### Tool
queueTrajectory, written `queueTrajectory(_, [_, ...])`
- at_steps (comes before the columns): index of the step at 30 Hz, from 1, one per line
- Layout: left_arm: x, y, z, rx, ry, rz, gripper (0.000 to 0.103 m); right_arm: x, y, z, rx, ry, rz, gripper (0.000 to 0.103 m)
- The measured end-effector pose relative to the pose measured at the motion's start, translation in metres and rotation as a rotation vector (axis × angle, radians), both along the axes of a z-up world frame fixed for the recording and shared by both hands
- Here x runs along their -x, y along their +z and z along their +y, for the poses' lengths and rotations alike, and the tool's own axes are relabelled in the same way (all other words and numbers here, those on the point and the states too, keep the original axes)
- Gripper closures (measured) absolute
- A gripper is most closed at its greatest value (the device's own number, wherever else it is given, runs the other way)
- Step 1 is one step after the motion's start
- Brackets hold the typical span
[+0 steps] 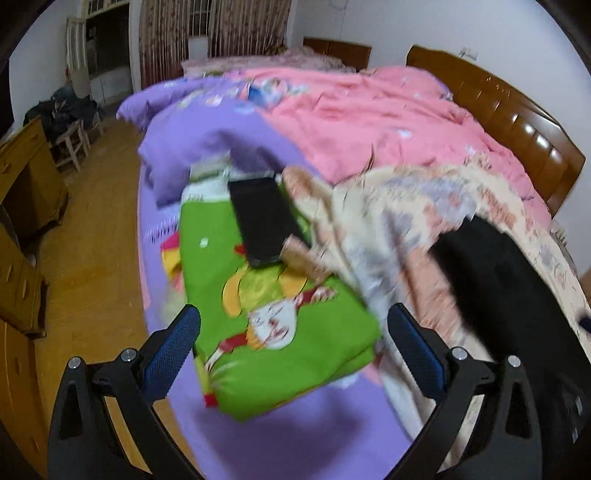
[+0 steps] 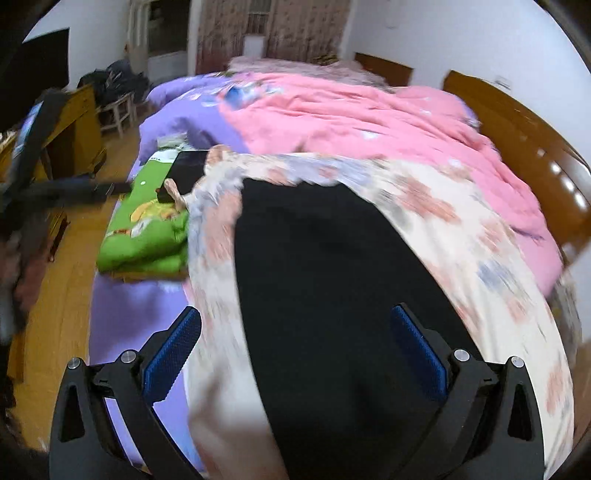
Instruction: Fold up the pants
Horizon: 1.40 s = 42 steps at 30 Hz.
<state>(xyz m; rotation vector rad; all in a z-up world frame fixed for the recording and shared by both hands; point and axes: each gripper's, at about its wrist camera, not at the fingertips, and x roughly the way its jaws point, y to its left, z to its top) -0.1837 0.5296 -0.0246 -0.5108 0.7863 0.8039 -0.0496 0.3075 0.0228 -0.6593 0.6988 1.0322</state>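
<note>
Right wrist view: the right claw (image 2: 295,347) hangs over the black pants (image 2: 332,295), its blue-padded fingers (image 2: 173,350) spread wide apart with nothing between them.
Pants: a dark spread of cloth lying on a floral blanket (image 2: 480,236) on the bed; the picture is blurred, so folds and edges cannot be told.
Left wrist view: the left claw (image 1: 291,347) hovers above a folded green cartoon-print cloth (image 1: 273,295), its fingers (image 1: 173,350) also wide apart and holding nothing.
Pants in left view: the black pants (image 1: 498,280) show at the right edge, on the floral blanket (image 1: 388,229), well apart from the left claw.
Black slab: a flat dark rectangular thing (image 1: 264,218) lies on the green cloth's far part, touching the blanket's edge; what it is cannot be told.
Bed: purple sheet (image 1: 295,435) under the green cloth, pink quilt (image 1: 388,122) bunched behind, brown wooden headboard (image 1: 517,125) at the right.
Room: wooden floor (image 1: 96,251) to the left of the bed, wooden drawers (image 1: 22,221) along the left edge, patterned curtains (image 1: 236,26) at the far wall.
Left claw seen from right: a dark blurred frame (image 2: 55,188) reaches in from the left, near the green cloth (image 2: 147,236).
</note>
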Motion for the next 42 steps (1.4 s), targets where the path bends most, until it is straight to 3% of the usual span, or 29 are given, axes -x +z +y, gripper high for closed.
queueTrajectory(2, [0.005,-0.008,0.004,0.036,0.0,-0.006,0.002,-0.007,-0.011,0.027,0.029,-0.005,0.0,0.018])
queueTrajectory(7, [-0.004,-0.014,-0.007,0.064,-0.069,-0.03,0.002,-0.012,-0.044,0.054,0.129,-0.03,-0.021,0.019])
queueTrajectory(9, [-0.01,-0.016,-0.011,0.076,-0.097,-0.038,0.002,-0.015,-0.054,0.055,0.139,-0.039,-0.041,0.028])
queueTrajectory(12, [-0.015,-0.019,-0.014,0.108,-0.117,-0.062,0.002,-0.027,-0.055,0.048,0.058,-0.046,0.013,0.042])
queueTrajectory(14, [-0.02,-0.02,-0.017,0.147,-0.15,-0.096,0.002,-0.031,-0.049,0.044,-0.01,-0.029,0.059,0.058])
queueTrajectory(16, [-0.027,-0.019,-0.016,0.209,-0.181,-0.151,0.002,-0.034,-0.038,0.034,-0.08,-0.021,0.091,0.07])
queueTrajectory(17, [-0.033,-0.019,-0.013,0.285,-0.213,-0.212,0.002,-0.036,-0.033,0.029,-0.114,-0.025,0.105,0.074])
queueTrajectory(20, [-0.062,-0.023,-0.005,0.477,-0.307,-0.362,0.002,-0.041,-0.024,0.016,-0.19,-0.039,0.143,0.075])
queueTrajectory(25, [-0.13,-0.037,0.002,0.7,-0.426,-0.48,0.002,-0.04,-0.019,0.007,-0.23,-0.034,0.155,0.075])
queueTrajectory(31, [-0.194,-0.053,0.003,0.769,-0.469,-0.452,0.004,-0.039,-0.013,0.001,-0.275,-0.026,0.167,0.077])
queueTrajectory(32, [-0.203,-0.059,0.005,0.778,-0.465,-0.447,0.005,-0.04,-0.013,0.0,-0.273,-0.028,0.173,0.077])
queueTrajectory(34, [-0.213,-0.067,0.007,0.786,-0.46,-0.431,0.029,-0.043,-0.011,-0.005,-0.256,-0.039,0.194,0.068])
queueTrajectory(36, [-0.217,-0.068,0.008,0.76,-0.467,-0.406,0.044,-0.047,-0.005,-0.021,-0.258,-0.061,0.216,0.031])
queueTrajectory(37, [-0.217,-0.069,0.01,0.762,-0.471,-0.405,0.047,-0.047,0.002,-0.038,-0.282,-0.081,0.206,0.008])
queueTrajectory(39, [-0.217,-0.072,0.013,0.769,-0.482,-0.41,0.049,-0.046,0.012,-0.072,-0.3,-0.102,0.188,0.006])
queueTrajectory(42, [-0.216,-0.073,0.014,0.757,-0.498,-0.415,0.05,-0.05,0.012,-0.134,-0.23,-0.213,0.105,0.007])
